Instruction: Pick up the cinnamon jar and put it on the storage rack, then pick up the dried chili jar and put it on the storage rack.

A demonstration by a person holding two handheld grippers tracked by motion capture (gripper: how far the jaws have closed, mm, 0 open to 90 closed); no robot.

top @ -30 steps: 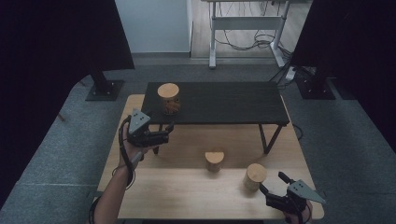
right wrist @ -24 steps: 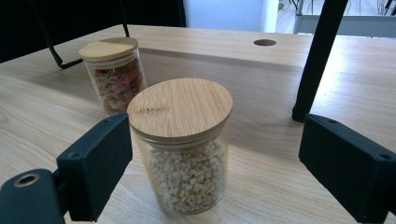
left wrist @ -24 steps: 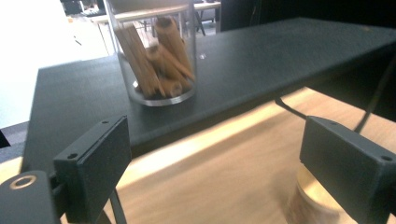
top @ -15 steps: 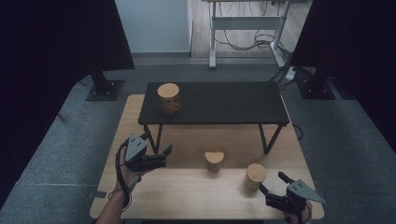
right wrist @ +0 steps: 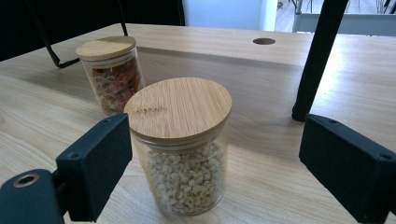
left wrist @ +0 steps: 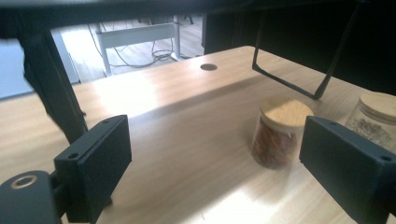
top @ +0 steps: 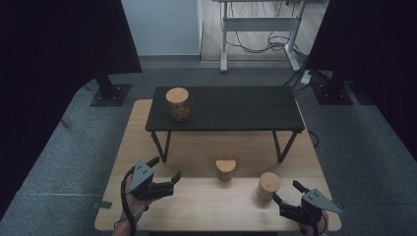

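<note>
A pale wooden worktop (top: 162,147) carries a low black shelf-like table (top: 236,108) at its far side. On that black table, toward its left end, stands a glass jar with a wooden lid (top: 177,103). On the worktop below it, near the middle, stands a jar of reddish-brown contents (top: 225,169), and to its right, nearer the person, a jar of pale beans (top: 269,185), both with round wooden lids. The left hand-held gripper (top: 166,170) hovers at the near left, jaws spread wide and empty, pointing right toward the reddish jar, well apart from it. The right hand-held gripper (top: 287,194) sits at the near right corner, jaws released, just beside the bean jar without touching it.
</note>
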